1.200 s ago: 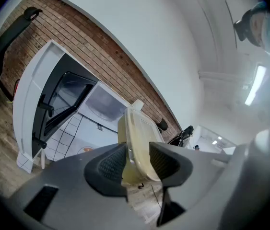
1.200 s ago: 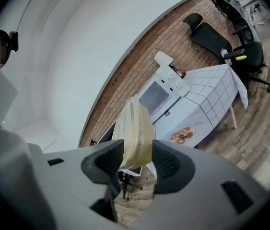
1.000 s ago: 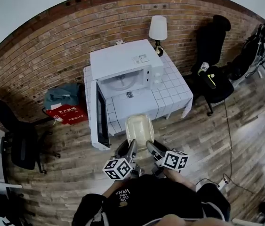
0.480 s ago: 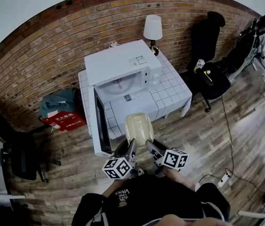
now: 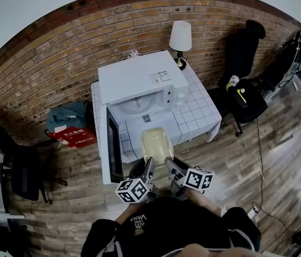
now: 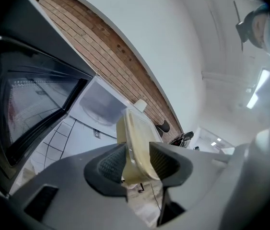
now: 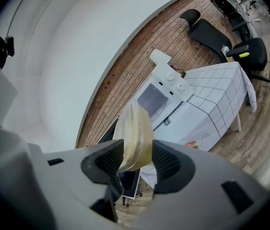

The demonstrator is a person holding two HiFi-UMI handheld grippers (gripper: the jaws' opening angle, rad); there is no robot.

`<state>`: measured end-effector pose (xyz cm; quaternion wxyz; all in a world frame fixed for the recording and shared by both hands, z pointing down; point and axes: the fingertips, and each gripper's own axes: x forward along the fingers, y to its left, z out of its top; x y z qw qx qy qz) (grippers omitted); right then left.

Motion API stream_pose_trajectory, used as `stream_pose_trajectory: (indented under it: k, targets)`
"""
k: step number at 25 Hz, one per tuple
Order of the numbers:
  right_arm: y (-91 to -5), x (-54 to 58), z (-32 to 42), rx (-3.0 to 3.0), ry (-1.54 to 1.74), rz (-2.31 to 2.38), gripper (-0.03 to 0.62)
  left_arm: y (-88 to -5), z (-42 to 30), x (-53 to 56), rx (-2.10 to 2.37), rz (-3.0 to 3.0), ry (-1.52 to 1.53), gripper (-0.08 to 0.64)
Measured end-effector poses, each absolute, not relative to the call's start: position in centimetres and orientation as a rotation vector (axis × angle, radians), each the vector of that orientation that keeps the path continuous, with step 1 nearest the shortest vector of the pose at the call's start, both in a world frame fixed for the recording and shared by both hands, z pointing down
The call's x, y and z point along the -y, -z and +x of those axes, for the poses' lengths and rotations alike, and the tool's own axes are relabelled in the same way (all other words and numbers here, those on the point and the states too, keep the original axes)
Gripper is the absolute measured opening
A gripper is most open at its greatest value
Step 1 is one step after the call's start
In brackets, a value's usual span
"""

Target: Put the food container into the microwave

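A pale yellow, translucent food container is held level in front of the white microwave. The microwave door hangs open to the left, and the round plate inside the cavity shows. My left gripper is shut on the container's near left rim. My right gripper is shut on its near right rim. The container hovers over the table's front edge, short of the cavity.
The microwave stands on a white checked table against a brick wall, with a lamp behind it. A black office chair stands at the right, another chair at the left, and a bag and red box on the wooden floor.
The container and both grippers have come closer to the microwave; the container now overlaps the table's front edge below the open cavity.
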<state>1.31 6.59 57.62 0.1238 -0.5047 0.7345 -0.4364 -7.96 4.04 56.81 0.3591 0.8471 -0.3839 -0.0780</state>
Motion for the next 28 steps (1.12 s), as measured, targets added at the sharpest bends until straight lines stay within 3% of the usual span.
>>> stream_pose_trajectory:
  k: [28]
  targets:
    - [-60.0,1.7,9.4,-2.462,1.422,-1.177,0.173,-58.7,-0.6,0.9,1.345,1.965,0.331,0.155]
